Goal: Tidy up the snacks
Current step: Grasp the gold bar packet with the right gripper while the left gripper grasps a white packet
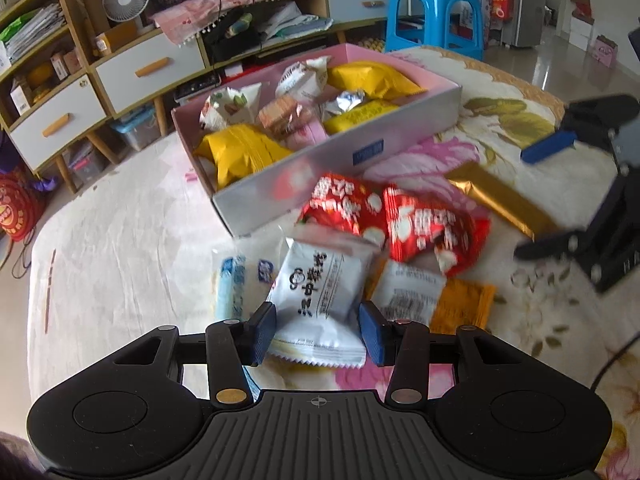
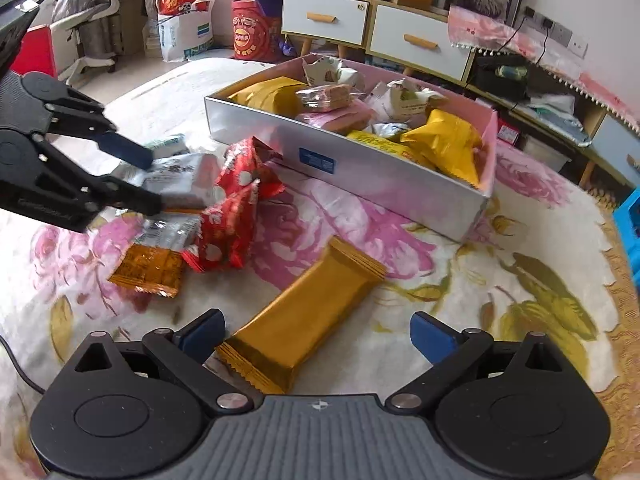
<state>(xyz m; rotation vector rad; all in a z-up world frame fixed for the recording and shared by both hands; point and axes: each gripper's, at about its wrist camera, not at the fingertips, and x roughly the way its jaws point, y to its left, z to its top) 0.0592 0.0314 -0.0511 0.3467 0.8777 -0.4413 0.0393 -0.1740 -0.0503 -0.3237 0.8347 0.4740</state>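
A white snack packet (image 1: 316, 292) with black writing lies in a pile on the floral blanket, and my left gripper (image 1: 318, 334) is shut on its sides. The right wrist view shows that same gripper (image 2: 156, 180) pinching the packet (image 2: 180, 180). My right gripper (image 2: 318, 334) stands open wide over the near end of a gold bar (image 2: 308, 316), its pads not pressing it. The pink-lined silver box (image 1: 260, 204) behind holds several yellow, white and pink snacks. Two red packets (image 1: 348, 204) (image 1: 432, 232) and an orange one (image 1: 464, 304) lie beside the white packet.
A blue-and-white packet (image 1: 232, 284) lies left of the pile. The blanket's edge drops to the floor at the left. Behind the box stand white-drawer cabinets (image 1: 148, 68) and a blue stool (image 1: 436, 12). A cable runs by the right gripper (image 2: 16, 368).
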